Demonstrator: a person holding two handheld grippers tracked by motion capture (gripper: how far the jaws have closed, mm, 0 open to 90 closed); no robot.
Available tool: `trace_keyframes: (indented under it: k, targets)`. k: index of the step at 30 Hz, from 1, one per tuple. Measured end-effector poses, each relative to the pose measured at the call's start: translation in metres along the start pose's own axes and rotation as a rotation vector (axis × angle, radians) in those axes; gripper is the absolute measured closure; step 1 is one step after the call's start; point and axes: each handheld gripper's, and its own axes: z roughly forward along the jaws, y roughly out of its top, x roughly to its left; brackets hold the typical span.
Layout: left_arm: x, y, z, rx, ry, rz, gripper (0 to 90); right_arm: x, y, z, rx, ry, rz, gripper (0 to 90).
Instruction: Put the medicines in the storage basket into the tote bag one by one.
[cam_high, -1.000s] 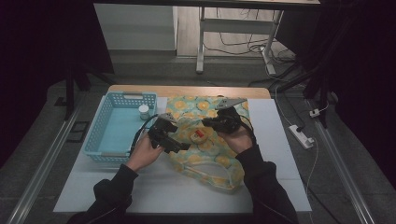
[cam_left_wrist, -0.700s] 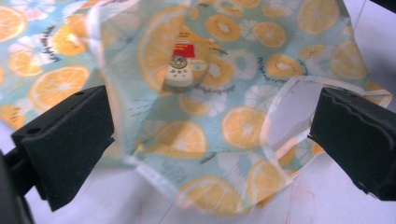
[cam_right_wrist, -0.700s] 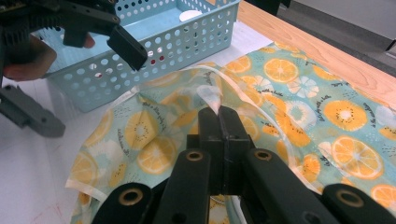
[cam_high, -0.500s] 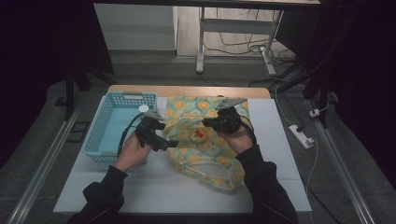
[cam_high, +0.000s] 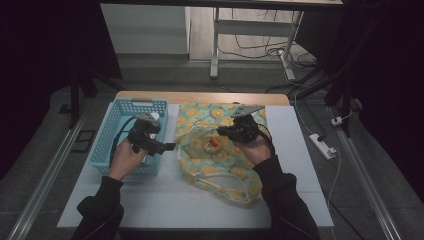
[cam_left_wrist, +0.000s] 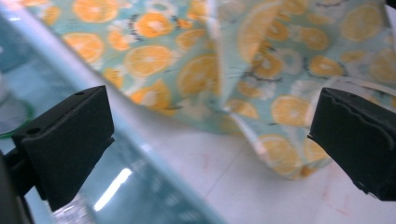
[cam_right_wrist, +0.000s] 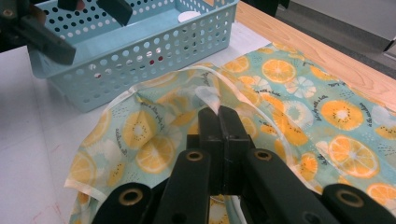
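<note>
Right now the work looks like the opening of an orange-patterned bag (cam_high: 220, 150), which lies on the white tabletop from the middle toward the far edge, its near end reaching toward the near right. The right gripper (cam_right_wrist: 219, 116) is clenched on a fold of the bag's white-trimmed rim, pinching it up so that the mouth stands a little open; in the high view that same right gripper (cam_high: 239, 131) sits over the bag's far half. A small white and red thing (cam_high: 212, 144) shows at the bag's middle in the high view, but I cannot tell whether it is a label or something inside. The left gripper (cam_high: 161, 146) is released, its jaws wide apart with nothing between them, and it hangs over the right wall of the blue basket (cam_high: 114, 131), just beside the bag's left edge. My reading is that the bag is held ready for filling, and the next move calls for the left gripper to dip into the basket and close on something there. That basket stands at the far left of the tabletop, next to the bag; a round white lid or cup (cam_right_wrist: 189, 16) lies near its far end, and the rest of its floor looks bare as far as I can see.
</note>
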Motion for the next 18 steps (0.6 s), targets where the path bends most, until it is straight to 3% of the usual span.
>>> trace_keyframes:
  k: [7,18]
  targets:
    - [0.019,-0.008,-0.012,-0.026,0.078,-0.051,0.0,0.0,0.0,0.0,-0.002,0.0,0.003,90.0]
    - [0.044,-0.017,-0.012,0.007,0.166,-0.119,0.9,-0.001,-0.001,0.0,0.0,-0.002,0.009,90.0]
